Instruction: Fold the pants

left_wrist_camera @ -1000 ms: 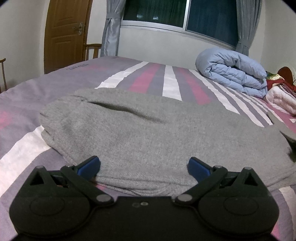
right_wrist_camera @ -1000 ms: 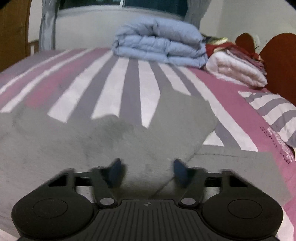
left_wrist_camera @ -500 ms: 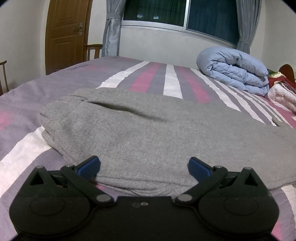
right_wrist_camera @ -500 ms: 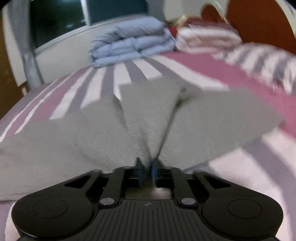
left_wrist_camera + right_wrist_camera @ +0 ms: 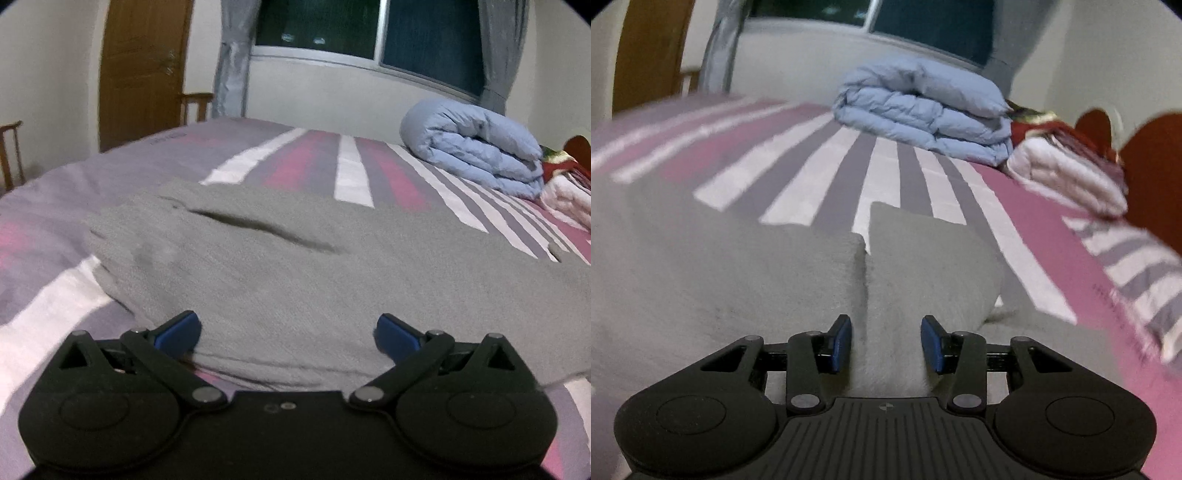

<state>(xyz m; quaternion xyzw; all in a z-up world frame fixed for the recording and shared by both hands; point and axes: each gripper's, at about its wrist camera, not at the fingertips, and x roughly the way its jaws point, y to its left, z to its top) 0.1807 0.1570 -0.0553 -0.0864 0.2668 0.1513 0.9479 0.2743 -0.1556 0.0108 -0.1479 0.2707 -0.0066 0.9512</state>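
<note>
Grey sweatpants (image 5: 295, 273) lie spread on the striped bed. In the left wrist view the waist end with a dark pocket slit is in front of my left gripper (image 5: 288, 332), which is wide open just above the near edge of the cloth. In the right wrist view the grey pants (image 5: 738, 266) show two leg parts side by side with a seam-like gap between them. My right gripper (image 5: 886, 343) is open, its blue pads either side of a fold of leg cloth.
A folded light-blue duvet (image 5: 476, 144) lies at the far side of the bed (image 5: 51, 206); it also shows in the right wrist view (image 5: 923, 107). Pink and red folded bedding (image 5: 1067, 170) and a red-brown headboard (image 5: 1152, 155) are at right. A wooden door (image 5: 144, 66) and chairs stand at left.
My right gripper had shut on the pant-leg cloth and lifted it half a second ago; now it has opened and the cloth lies down again. The left gripper stayed open, shifting slightly.
</note>
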